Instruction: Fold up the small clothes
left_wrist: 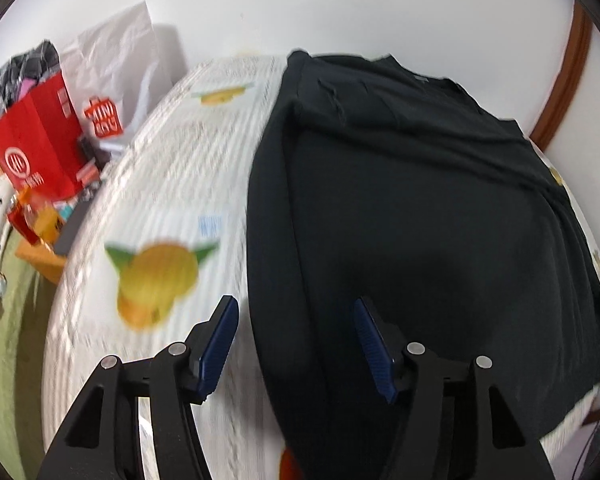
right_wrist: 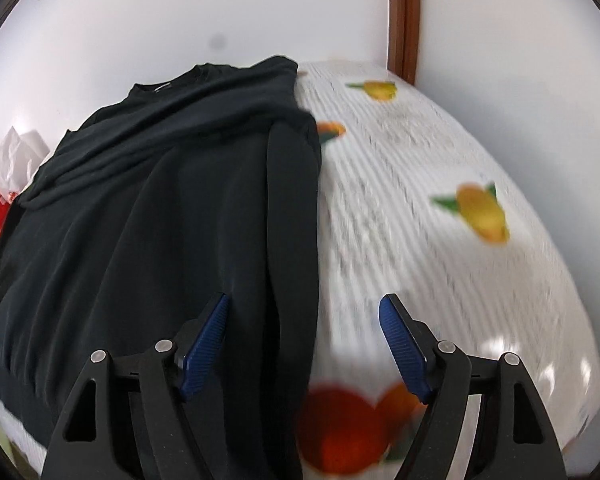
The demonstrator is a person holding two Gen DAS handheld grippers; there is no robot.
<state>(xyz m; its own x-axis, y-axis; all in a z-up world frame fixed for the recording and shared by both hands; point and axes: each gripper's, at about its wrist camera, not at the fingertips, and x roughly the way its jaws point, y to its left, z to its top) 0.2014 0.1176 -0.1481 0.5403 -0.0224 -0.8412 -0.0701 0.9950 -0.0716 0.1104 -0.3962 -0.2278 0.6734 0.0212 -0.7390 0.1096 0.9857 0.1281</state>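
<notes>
two grippers hover over a black shirt [left_wrist: 420, 220] spread on a fruit-print sheet [left_wrist: 160, 184], sides already folded in. the left gripper [left_wrist: 294, 344] is about half open and empty, straddling the shirt's left edge. the right gripper [right_wrist: 304, 344] is wide open and empty over its right edge. pinching only the top layer could undo the folded sides, and blur hints at haste. far left, a white bag [left_wrist: 104, 120] reads "mini"; writing on the red bag [left_wrist: 40, 148] is unreadable.
</notes>
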